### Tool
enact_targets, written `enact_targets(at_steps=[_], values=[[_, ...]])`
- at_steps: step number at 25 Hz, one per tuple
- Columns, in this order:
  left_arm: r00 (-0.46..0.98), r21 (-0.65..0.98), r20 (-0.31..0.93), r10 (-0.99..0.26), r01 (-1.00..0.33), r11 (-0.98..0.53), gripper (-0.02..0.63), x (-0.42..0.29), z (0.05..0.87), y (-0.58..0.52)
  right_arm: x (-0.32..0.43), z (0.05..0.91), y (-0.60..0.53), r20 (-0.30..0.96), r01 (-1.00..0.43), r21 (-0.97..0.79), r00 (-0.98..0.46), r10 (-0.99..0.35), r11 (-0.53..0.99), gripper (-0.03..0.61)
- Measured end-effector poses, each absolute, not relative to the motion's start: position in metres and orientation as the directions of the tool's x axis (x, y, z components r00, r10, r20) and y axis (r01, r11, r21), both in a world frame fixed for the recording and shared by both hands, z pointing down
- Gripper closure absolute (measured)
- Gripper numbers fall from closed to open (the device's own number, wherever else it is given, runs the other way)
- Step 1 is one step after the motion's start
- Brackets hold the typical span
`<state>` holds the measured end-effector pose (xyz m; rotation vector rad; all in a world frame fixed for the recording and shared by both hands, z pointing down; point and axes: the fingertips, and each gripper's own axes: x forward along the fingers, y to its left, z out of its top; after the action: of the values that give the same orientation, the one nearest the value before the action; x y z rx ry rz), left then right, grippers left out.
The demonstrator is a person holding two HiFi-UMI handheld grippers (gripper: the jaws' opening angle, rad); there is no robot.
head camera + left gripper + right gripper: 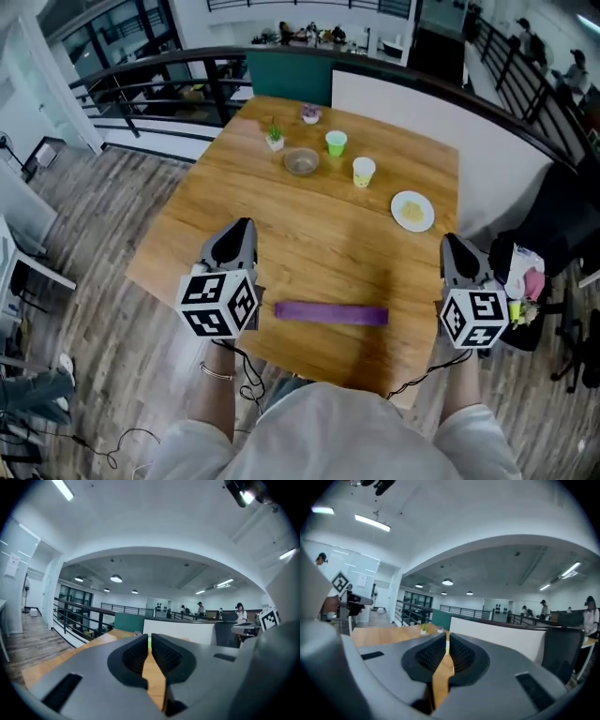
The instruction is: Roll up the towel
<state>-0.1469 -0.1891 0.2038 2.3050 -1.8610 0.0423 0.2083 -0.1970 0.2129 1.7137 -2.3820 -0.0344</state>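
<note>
A purple towel (331, 313), rolled into a long narrow bar, lies on the wooden table (281, 216) near its front edge. My left gripper (236, 236) is raised above the table to the left of the roll, pointing away from me. My right gripper (455, 246) hangs at the table's right edge, to the right of the roll. Neither touches the towel. In the left gripper view the jaws (150, 644) stand shut with nothing between them. In the right gripper view the jaws (446, 644) are likewise shut and empty.
At the far side of the table stand a small potted plant (274, 137), a glass bowl (301, 161), a green cup (336, 142), a pale yellow cup (363, 172) and a white plate (412, 210). A black chair (553, 234) with a bag stands to the right.
</note>
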Motion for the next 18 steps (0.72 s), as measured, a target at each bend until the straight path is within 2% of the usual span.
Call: enact_targets(at_steps=[3, 6, 12, 18], values=[[0.143, 0.104, 0.044, -0.989, -0.985, -0.138, 0.605, -0.154, 0.175, -0.179, 0.225, 0.187, -0.191, 0.057, -0.975, 0.102, -0.194, -0.979, 0.199, 0.577], [0.07, 0.096, -0.001, -0.998, -0.993, -0.069, 0.611, -0.161, 0.168, -0.167, 0.23, 0.182, -0.18, 0.018, -0.988, 0.057, -0.144, -0.989, 0.145, 0.578], [0.008, 0.129, 0.033, -0.999, -0.992, -0.004, 0.611, -0.168, 0.184, -0.156, 0.232, 0.194, -0.168, 0.008, -0.993, -0.001, -0.114, -0.993, 0.114, 0.578], [0.017, 0.09, 0.06, -0.998, -0.996, -0.011, 0.611, -0.167, 0.192, -0.152, 0.23, 0.202, -0.158, 0.023, -0.995, 0.022, -0.093, -0.995, 0.093, 0.579]])
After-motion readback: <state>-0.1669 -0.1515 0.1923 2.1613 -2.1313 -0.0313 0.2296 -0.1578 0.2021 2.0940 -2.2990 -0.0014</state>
